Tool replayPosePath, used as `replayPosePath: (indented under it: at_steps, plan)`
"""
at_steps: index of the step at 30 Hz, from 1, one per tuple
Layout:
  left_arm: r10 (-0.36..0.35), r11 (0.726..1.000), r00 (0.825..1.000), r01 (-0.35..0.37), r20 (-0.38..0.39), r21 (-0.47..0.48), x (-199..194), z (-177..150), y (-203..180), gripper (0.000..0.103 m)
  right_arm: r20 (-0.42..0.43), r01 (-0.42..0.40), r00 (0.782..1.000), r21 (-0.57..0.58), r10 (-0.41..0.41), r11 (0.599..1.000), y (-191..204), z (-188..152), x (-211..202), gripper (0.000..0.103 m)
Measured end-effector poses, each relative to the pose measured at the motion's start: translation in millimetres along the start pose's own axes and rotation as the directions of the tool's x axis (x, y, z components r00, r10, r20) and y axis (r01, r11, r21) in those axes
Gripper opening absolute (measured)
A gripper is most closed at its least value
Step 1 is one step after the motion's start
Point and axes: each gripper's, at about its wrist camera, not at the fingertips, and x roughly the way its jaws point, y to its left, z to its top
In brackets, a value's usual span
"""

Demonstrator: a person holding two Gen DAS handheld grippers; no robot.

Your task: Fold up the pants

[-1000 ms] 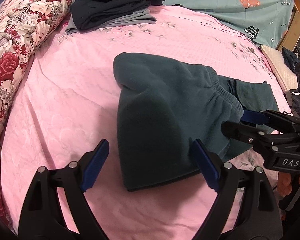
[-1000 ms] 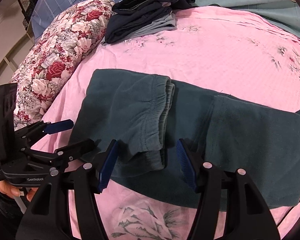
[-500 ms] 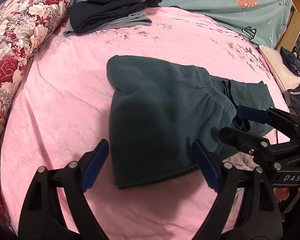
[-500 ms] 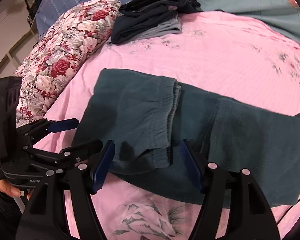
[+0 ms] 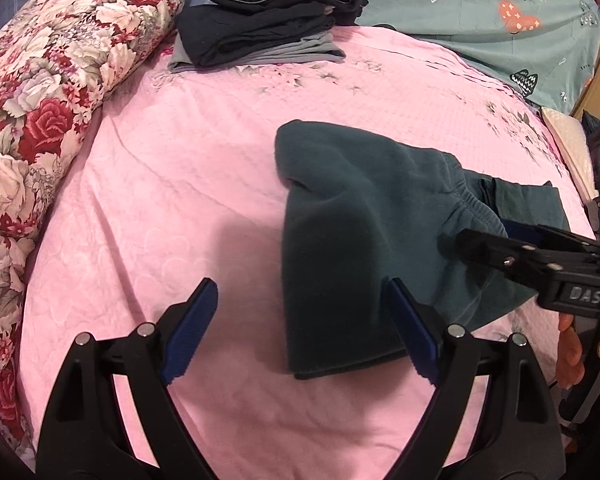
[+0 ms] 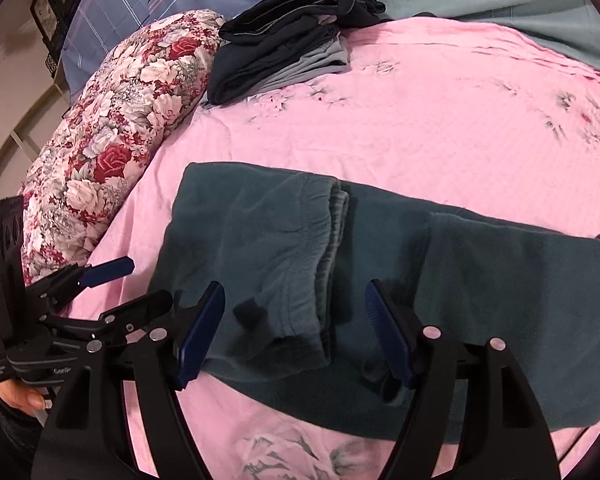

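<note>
- my left gripper (image 5: 300,332) has slid left off the pants (image 5: 364,240), jaws wide, empty.
- right gripper (image 6: 294,336) hovers wide above the folded waistband; this fold looks finished, next one pending.

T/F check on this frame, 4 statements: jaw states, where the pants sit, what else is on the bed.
1. Both grippers are open and hold nothing. True: left gripper and right gripper have jaws spread.
2. The green pants lie on the pink bedspread. True.
3. The pants are spread out full length. False: one end is folded over the rest.
4. The stack of dark clothes sits on the floral pillow. False: it lies beside it, on the bedspread.
</note>
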Motion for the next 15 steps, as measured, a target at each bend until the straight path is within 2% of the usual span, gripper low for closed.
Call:
replayPosePath:
  at_steps: [3,4,5,6,7,8,11,15]
  plan:
    - [0.005,1.0,1.0,-0.005,-0.012,-0.017,3.1,-2.6,3.5,0.088,-0.058,0.007,0.998,0.008,-0.006,1.0,3.8,1.6,16.4,0.065]
    - [0.007,1.0,1.0,-0.007,-0.019,-0.024,5.2,-2.9,4.7,0.089,-0.05,0.038,0.998,-0.021,-0.039,0.999,9.3,1.1,18.4,0.052]
    - [0.009,1.0,1.0,-0.01,-0.024,-0.03,6.6,-3.3,5.2,0.089,-0.045,0.065,0.997,-0.053,-0.067,0.996,14.8,0.4,20.3,0.048]
    - [0.01,0.999,0.999,-0.012,-0.036,-0.041,9.1,-3.8,6.2,0.089,-0.038,0.09,0.995,-0.06,-0.093,0.994,17.2,-0.3,21.2,0.041]
    - [0.007,0.999,0.999,-0.009,-0.042,-0.046,9.9,-4.6,6.8,0.089,-0.038,0.101,0.994,-0.056,-0.103,0.993,16.7,-0.3,21.6,0.03]
    - [0.003,0.999,0.999,-0.005,-0.046,-0.05,10.2,-4.9,6.7,0.089,-0.039,0.105,0.993,-0.055,-0.108,0.993,15.8,-0.1,21.2,0.025]
    - [-0.011,0.999,0.999,0.009,-0.04,-0.045,5.7,-3.8,2.1,0.089,-0.019,0.048,0.999,-0.026,-0.048,0.999,8.4,1.3,7.6,0.021]
    - [-0.044,0.999,0.999,0.044,0.001,-0.025,-7.7,4.4,-12.9,0.092,0.131,0.031,0.991,-0.07,-0.022,0.997,11.7,2.6,-45.4,0.021]
